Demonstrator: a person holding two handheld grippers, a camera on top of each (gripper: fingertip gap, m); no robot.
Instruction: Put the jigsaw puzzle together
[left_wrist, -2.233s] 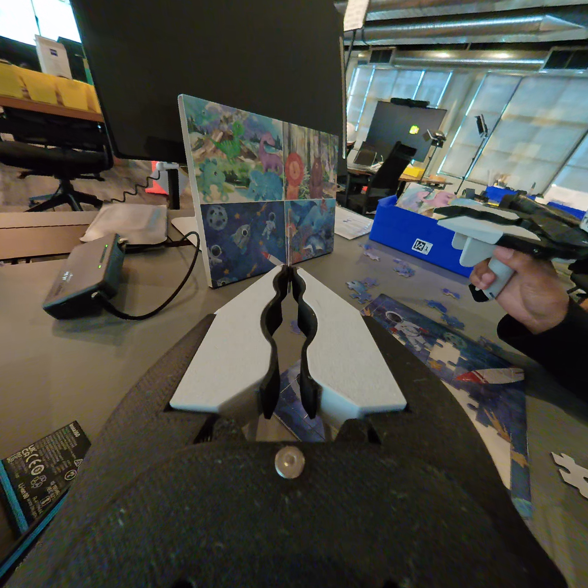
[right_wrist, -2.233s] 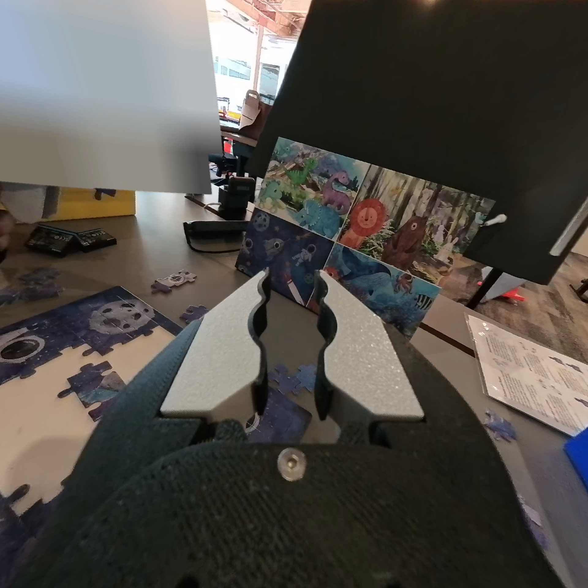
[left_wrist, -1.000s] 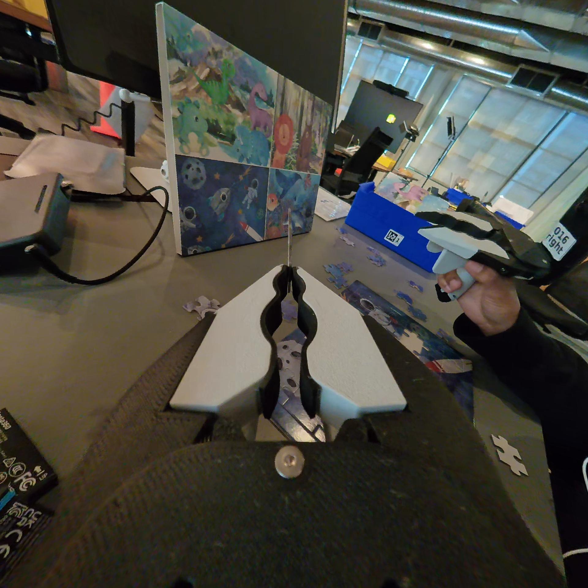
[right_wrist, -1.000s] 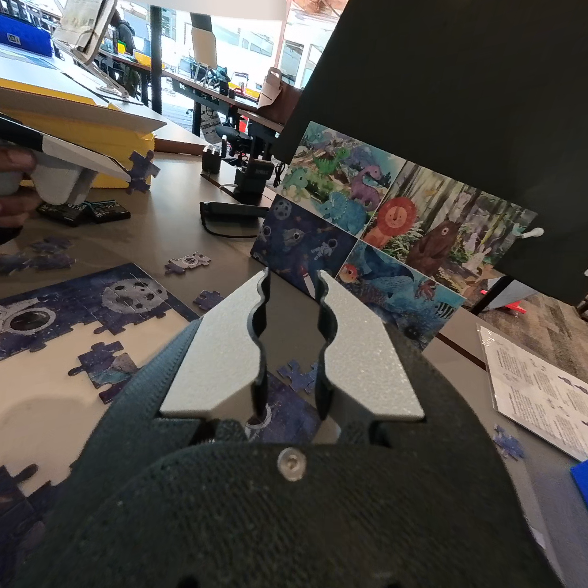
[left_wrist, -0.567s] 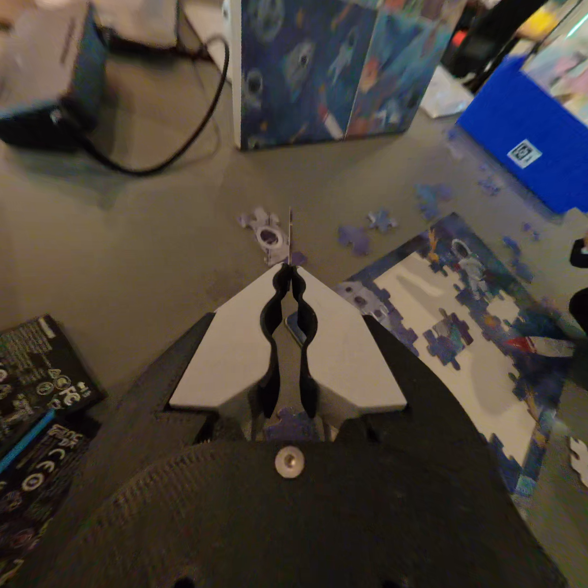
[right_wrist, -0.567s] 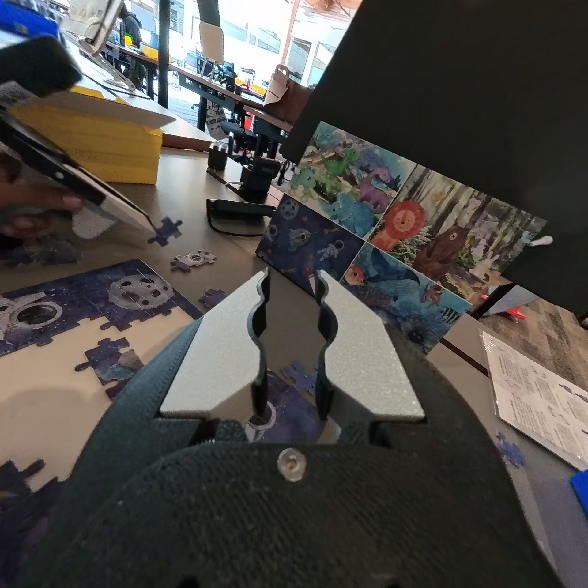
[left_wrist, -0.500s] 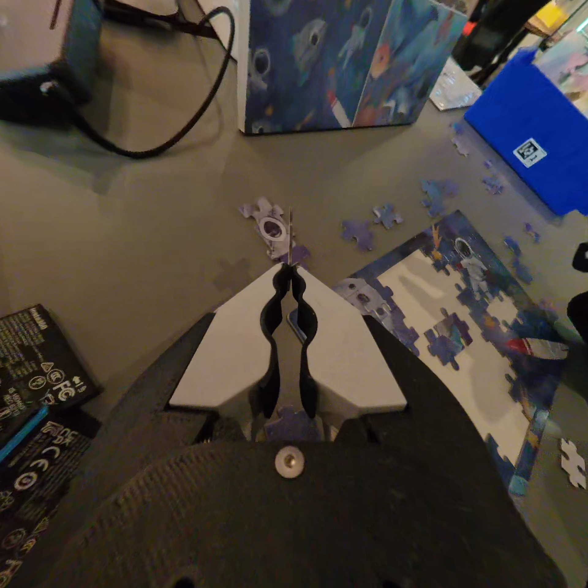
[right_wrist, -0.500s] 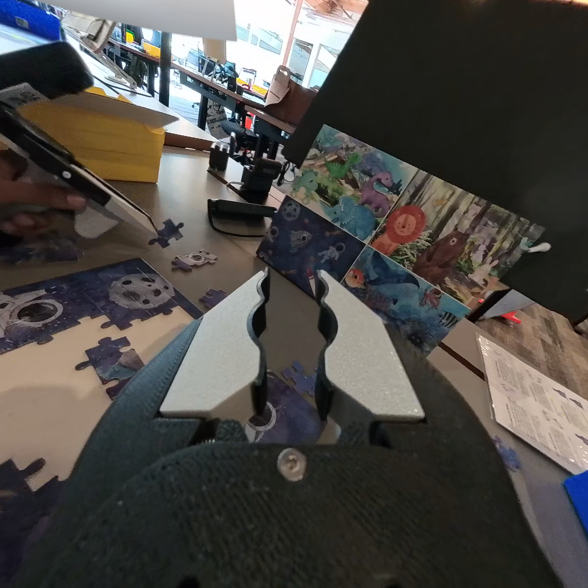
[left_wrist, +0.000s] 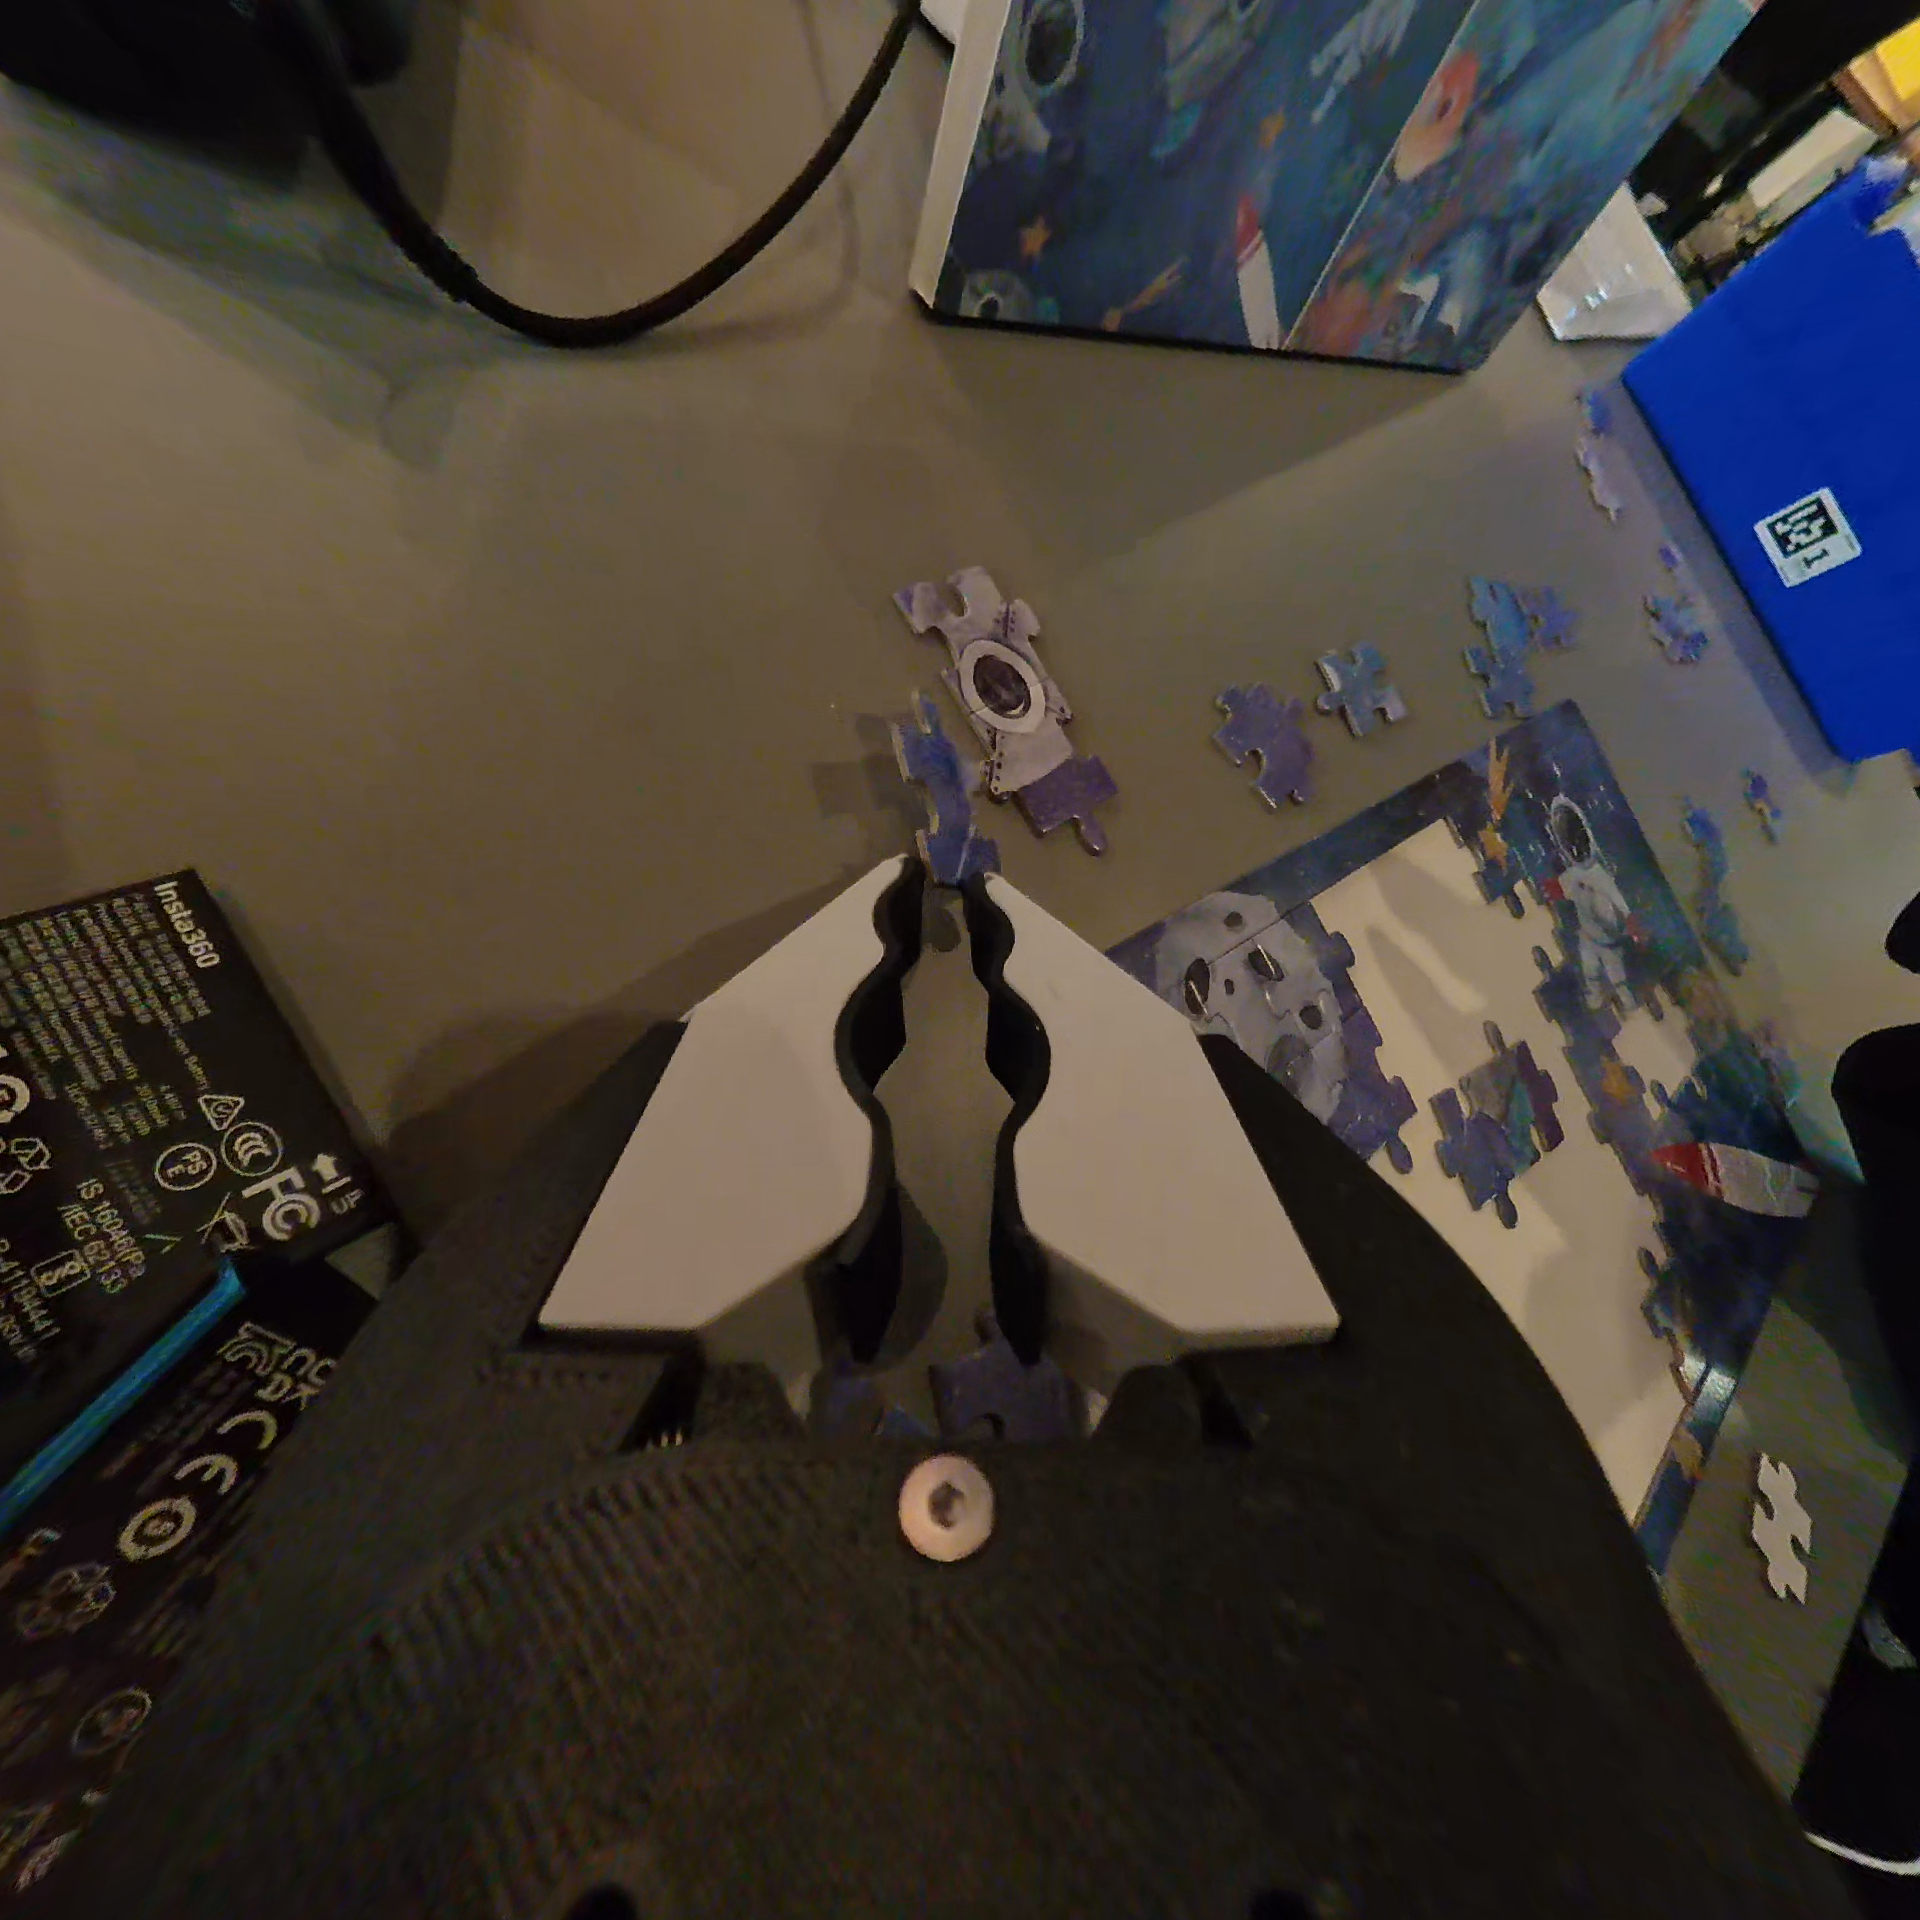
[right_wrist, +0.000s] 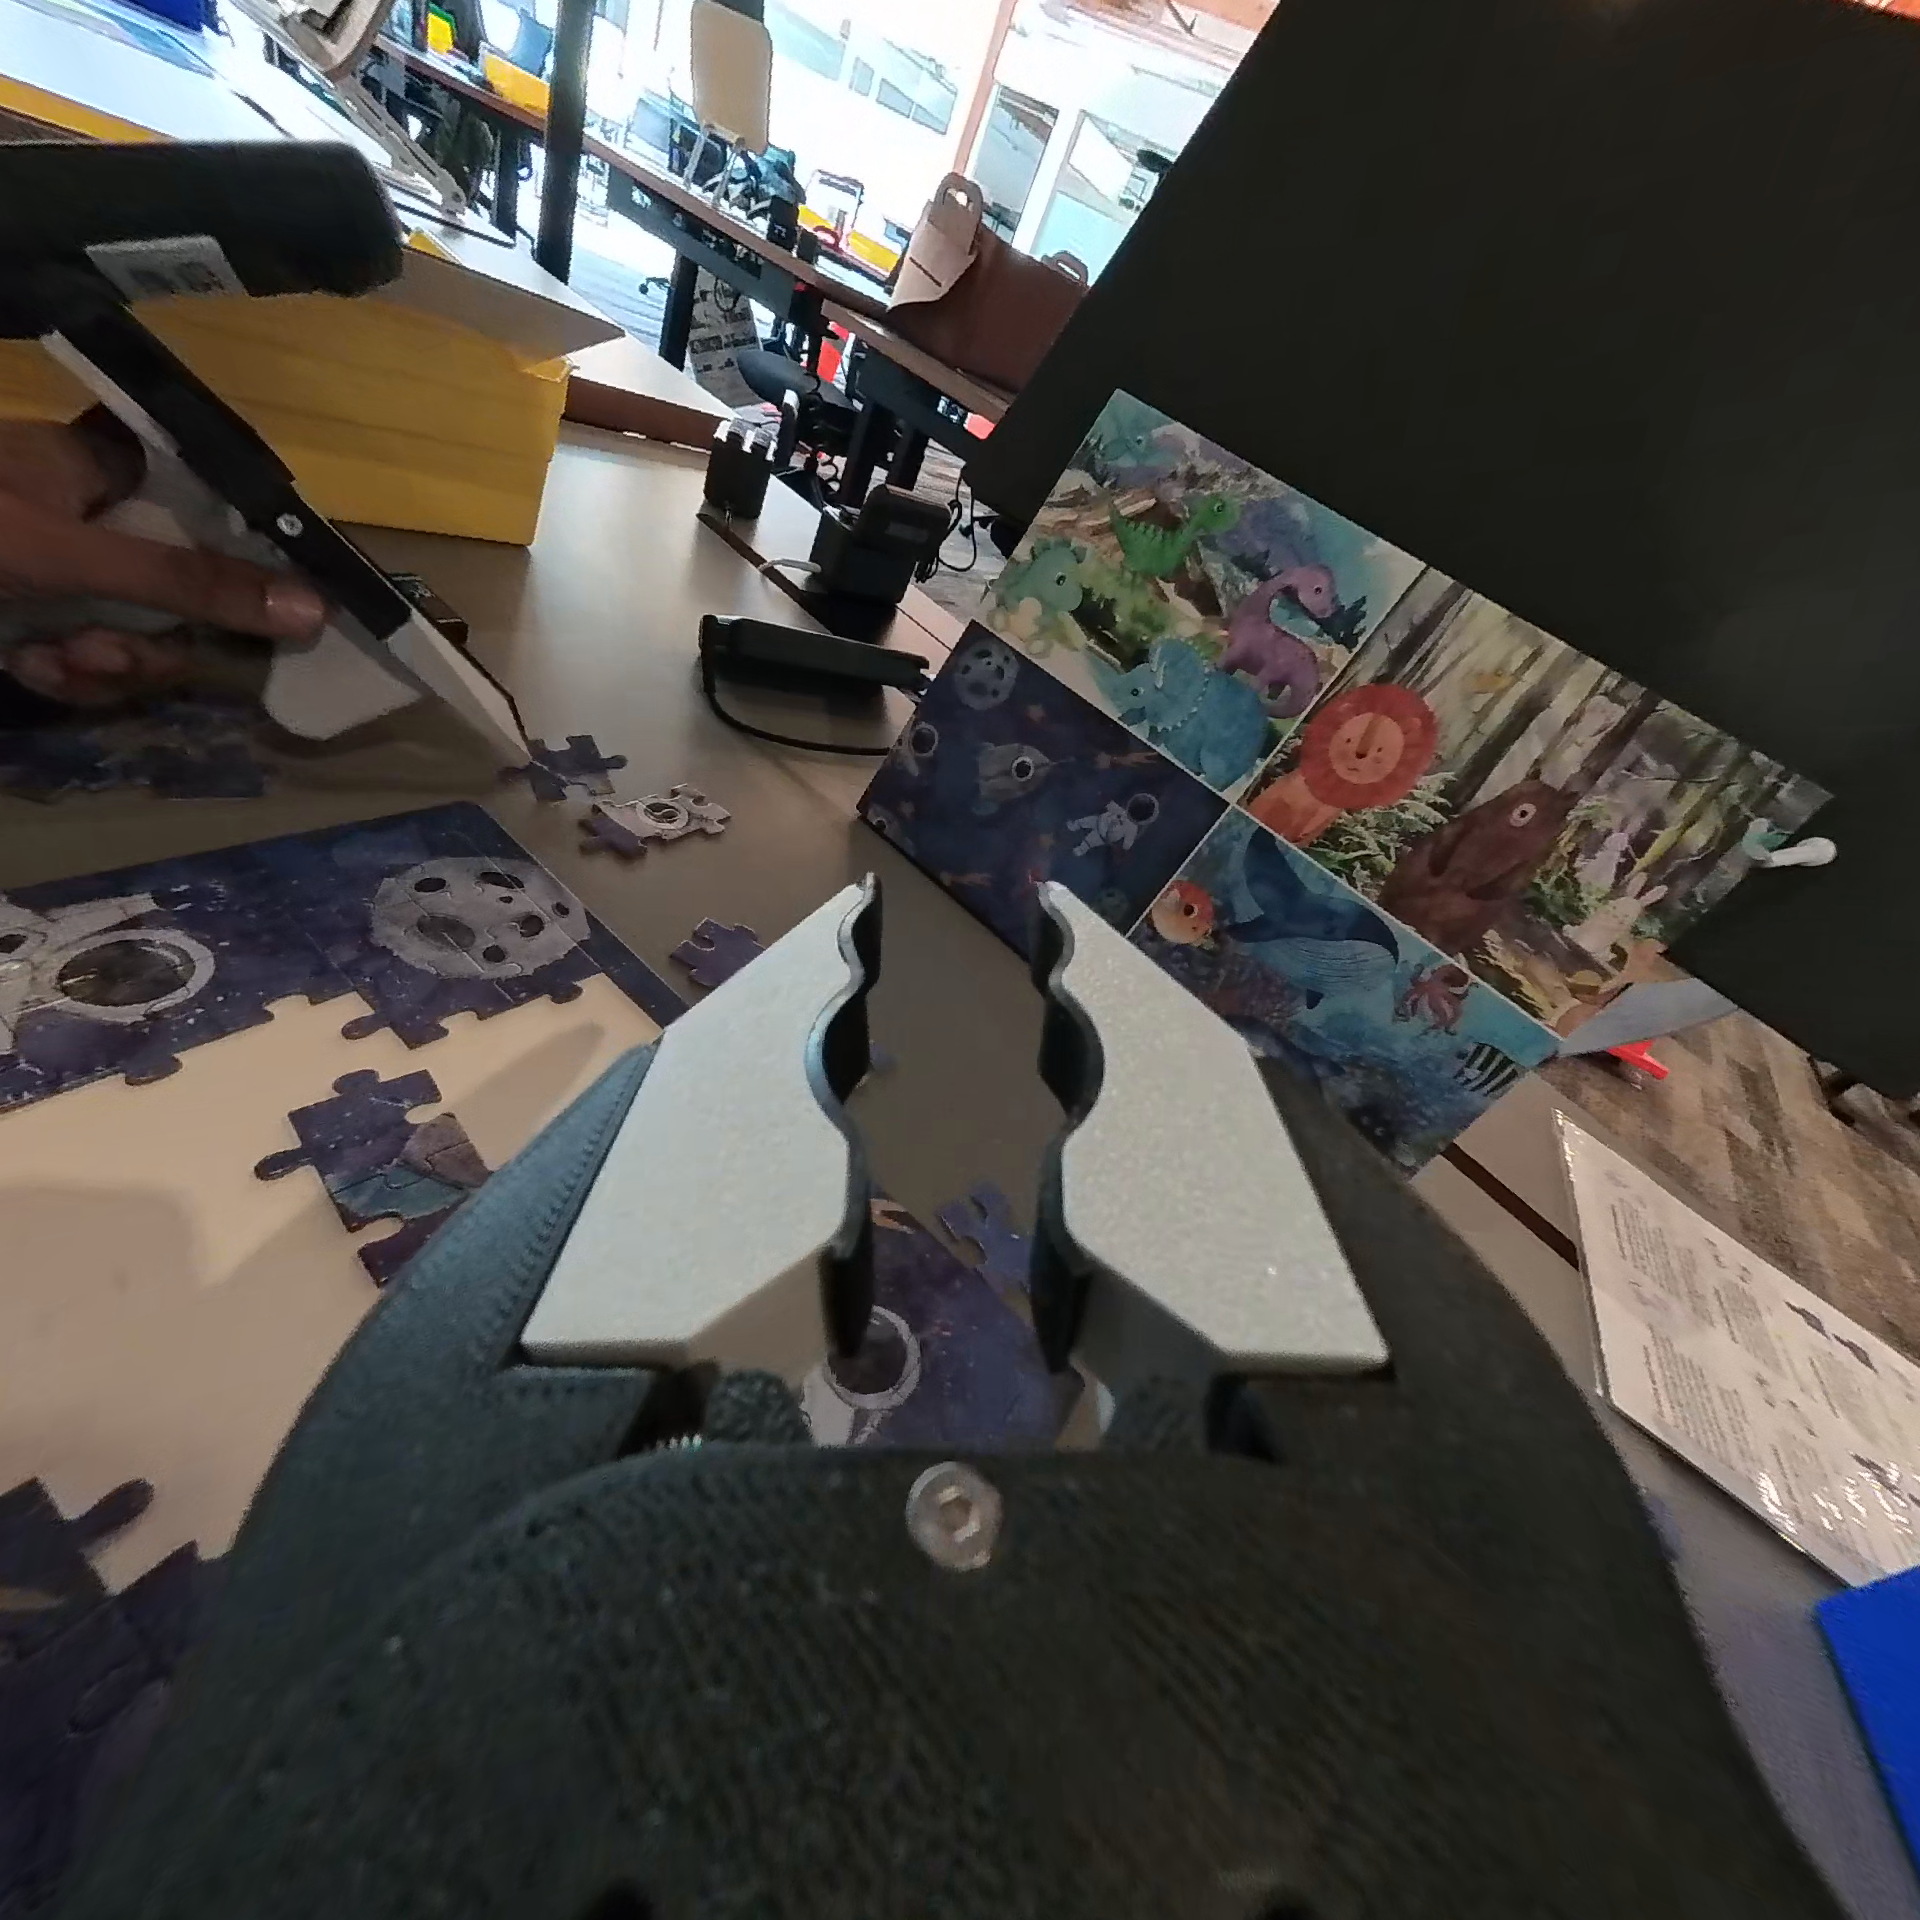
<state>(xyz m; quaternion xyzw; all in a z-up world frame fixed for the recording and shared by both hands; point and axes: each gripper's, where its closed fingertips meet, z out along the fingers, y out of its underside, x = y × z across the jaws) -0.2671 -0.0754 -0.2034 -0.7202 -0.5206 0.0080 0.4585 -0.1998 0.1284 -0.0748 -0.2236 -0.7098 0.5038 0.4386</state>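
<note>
Left gripper (left_wrist: 943, 883) has tipped down to the table, jaws now slightly parted, blue piece (left_wrist: 948, 800) released beside the porthole cluster (left_wrist: 1006, 698). Right gripper (right_wrist: 954, 906) open, empty, over the puzzle (right_wrist: 312, 935). Placement likely done.

Printed writing and rows of certification marks cover the black box (left_wrist: 156, 1081) at the surface's left edge and a second black box (left_wrist: 135, 1475) below it. The blue bin (left_wrist: 1808, 457) carries a white square code tag (left_wrist: 1806, 537). A printed sheet (right_wrist: 1756, 1361) lies at the right edge
</note>
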